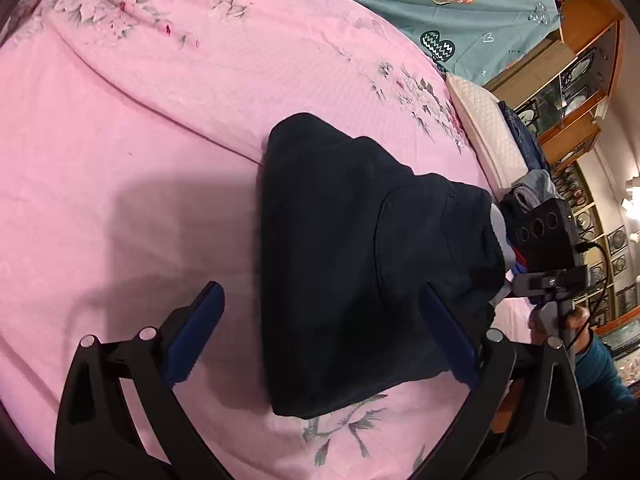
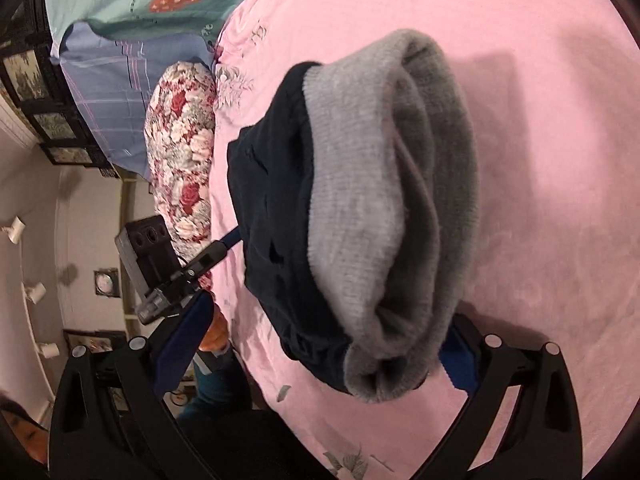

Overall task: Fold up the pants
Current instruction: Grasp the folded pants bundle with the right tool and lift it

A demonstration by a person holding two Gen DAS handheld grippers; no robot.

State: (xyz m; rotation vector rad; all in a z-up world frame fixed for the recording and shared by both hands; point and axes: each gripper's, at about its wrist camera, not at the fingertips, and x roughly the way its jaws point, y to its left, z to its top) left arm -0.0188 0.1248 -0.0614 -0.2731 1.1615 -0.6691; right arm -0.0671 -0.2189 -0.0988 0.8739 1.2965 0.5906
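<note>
Dark navy pants point(image 1: 344, 248) lie folded in a thick bundle on the pink floral bedspread point(image 1: 140, 140). In the right wrist view the pants point(image 2: 272, 200) show a grey fleecy lining point(image 2: 384, 200) turned outward along their right side. My left gripper point(image 1: 320, 336) is open, its blue pads either side of the bundle's near end, just above it. My right gripper point(image 2: 320, 352) is open too, its fingers straddling the bundle's near end. The right gripper also shows in the left wrist view point(image 1: 548, 264), at the pants' right edge.
A rose-patterned pillow point(image 2: 184, 152) lies at the bed's edge. A teal sheet point(image 1: 460, 4) and a white quilted pillow point(image 1: 488, 128) lie at the far side, with clothes point(image 1: 528, 188) beside it. Wooden display cabinets point(image 1: 580, 80) stand beyond the bed.
</note>
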